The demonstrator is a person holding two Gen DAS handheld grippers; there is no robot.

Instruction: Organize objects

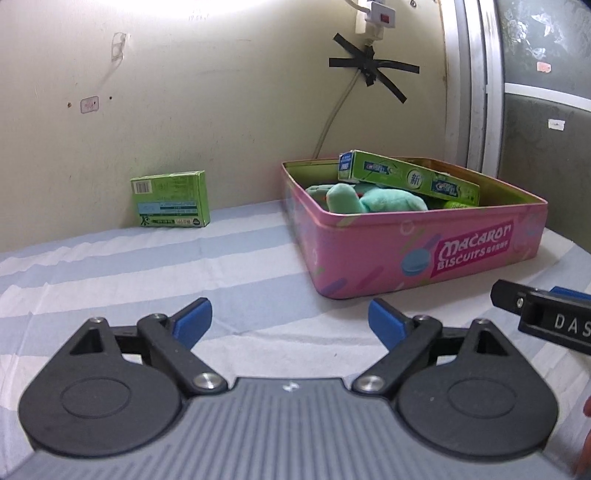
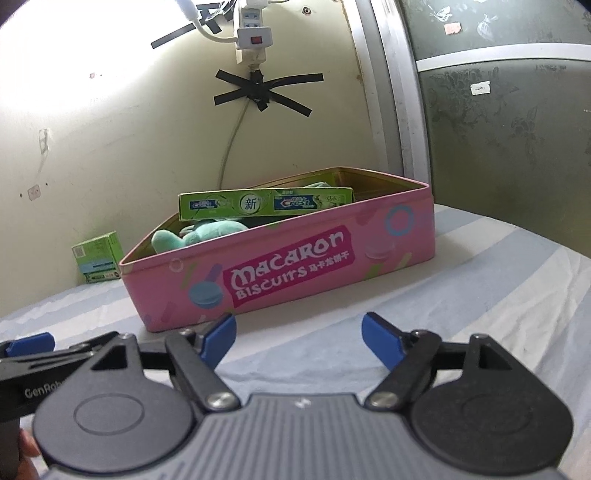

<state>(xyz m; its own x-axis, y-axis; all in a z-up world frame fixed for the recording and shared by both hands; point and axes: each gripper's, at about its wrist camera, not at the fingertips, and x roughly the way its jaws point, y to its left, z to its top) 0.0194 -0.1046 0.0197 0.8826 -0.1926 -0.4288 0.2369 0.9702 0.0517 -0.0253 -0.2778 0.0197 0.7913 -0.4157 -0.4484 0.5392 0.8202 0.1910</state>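
A pink Macaron Biscuits tin (image 1: 436,254) (image 2: 295,273) stands open on the striped cloth. In it lie a green toothpaste box (image 1: 410,179) (image 2: 266,204) propped on the rim and a mint plush toy (image 1: 369,199) (image 2: 195,234). A small green box (image 1: 171,199) (image 2: 98,256) stands upright against the wall, left of the tin. My left gripper (image 1: 290,321) is open and empty, low over the cloth in front of the tin's left corner. My right gripper (image 2: 299,336) is open and empty, just before the tin's front wall.
The blue and white striped cloth (image 1: 147,266) covers the surface. A cream wall with a taped cable (image 1: 369,66) and a power strip (image 2: 253,31) stands behind. A window frame (image 1: 476,85) is at the right. The right gripper shows at the left wrist view's right edge (image 1: 543,314).
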